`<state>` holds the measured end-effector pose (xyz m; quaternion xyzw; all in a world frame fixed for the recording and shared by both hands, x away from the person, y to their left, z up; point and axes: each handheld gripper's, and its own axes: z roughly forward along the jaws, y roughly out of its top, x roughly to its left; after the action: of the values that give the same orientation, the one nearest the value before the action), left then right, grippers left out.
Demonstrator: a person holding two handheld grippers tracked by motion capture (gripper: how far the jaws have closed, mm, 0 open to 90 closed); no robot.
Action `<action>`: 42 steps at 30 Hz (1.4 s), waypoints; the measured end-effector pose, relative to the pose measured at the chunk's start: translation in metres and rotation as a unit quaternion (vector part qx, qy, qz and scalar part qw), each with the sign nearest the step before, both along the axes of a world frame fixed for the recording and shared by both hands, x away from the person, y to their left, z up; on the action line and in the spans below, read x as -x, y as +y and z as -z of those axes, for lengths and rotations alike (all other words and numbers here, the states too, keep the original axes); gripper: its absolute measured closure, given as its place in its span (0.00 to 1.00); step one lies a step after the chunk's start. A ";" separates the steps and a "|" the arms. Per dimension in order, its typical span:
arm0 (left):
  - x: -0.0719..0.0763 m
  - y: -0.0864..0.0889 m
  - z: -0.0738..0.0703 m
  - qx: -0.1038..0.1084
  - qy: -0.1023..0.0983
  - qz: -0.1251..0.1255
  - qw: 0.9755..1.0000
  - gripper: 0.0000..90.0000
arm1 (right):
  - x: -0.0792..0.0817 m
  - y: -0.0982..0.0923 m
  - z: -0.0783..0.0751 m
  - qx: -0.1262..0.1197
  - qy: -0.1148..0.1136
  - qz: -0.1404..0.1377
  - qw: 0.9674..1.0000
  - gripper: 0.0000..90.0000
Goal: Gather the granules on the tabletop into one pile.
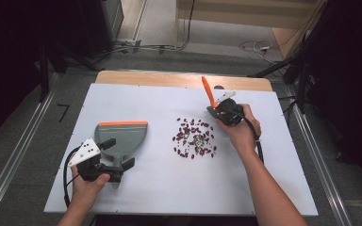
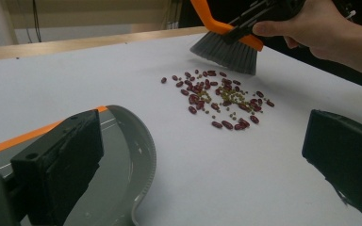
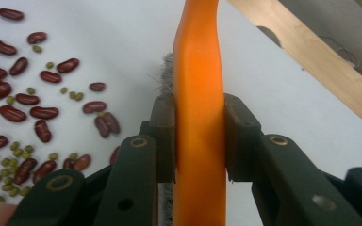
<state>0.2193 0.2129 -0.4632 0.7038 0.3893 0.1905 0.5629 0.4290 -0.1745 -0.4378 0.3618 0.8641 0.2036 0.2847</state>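
**Brush gripped at the far right of the beans, dustpan held at the near left**

In the high view the brush [image 1: 208, 92] shows little more than its orange handle rising from the right gripper [image 1: 219, 112]; the bristles are hidden behind the gripper and hand. The left gripper view shows them: a grey fan of bristles [image 2: 226, 51] hanging just above the worktop [image 1: 160, 188] at the far edge of the beans [image 2: 219, 98]. Whether the tips touch the surface is hard to tell. The right gripper view shows the grip up close: the right gripper's two jaws are clamped against both sides of the orange handle [image 3: 200, 117], with a sliver of bristles beyond it and the handle's top cut off by the frame.

The dustpan [image 1: 121, 136] lies flat at the near left, its orange lip facing far. The left gripper [image 1: 104, 168] sits at the dustpan's handle, but the high view is too small to show the contact. In the left gripper view its jaws stand wide apart, only one beside the dustpan's rim [image 2: 143, 146], so I cannot tell if it grips.

The small green beans among the red ones are clearest in the right gripper view.
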 end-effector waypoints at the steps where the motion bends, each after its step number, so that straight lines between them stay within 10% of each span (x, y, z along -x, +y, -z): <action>1: 0.000 0.000 0.000 -0.001 0.000 0.000 1.000 0.00 | 0.000 0.003 0.001 -0.001 0.005 -0.002 1.000 0.76; 6: 0.001 -0.001 0.000 -0.003 0.000 0.004 1.000 0.00 | 0.003 0.010 0.004 -0.043 0.041 -0.013 0.998 0.77; 18: 0.001 -0.003 0.000 -0.005 -0.001 0.005 1.000 0.00 | 0.020 0.018 0.005 -0.037 0.066 -0.061 0.995 0.77; 34: 0.001 -0.005 0.000 -0.009 -0.002 0.009 1.000 0.00 | 0.055 0.024 0.004 -0.018 0.057 -0.104 0.993 0.77; 42: 0.001 -0.004 -0.001 -0.007 -0.003 0.005 1.000 0.00 | 0.042 0.015 -0.012 -0.038 0.036 -0.114 0.992 0.77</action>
<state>0.2182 0.2090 -0.4624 0.7094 0.3822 0.1926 0.5600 0.3867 -0.1591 -0.4253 0.2784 0.9012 0.2537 0.2142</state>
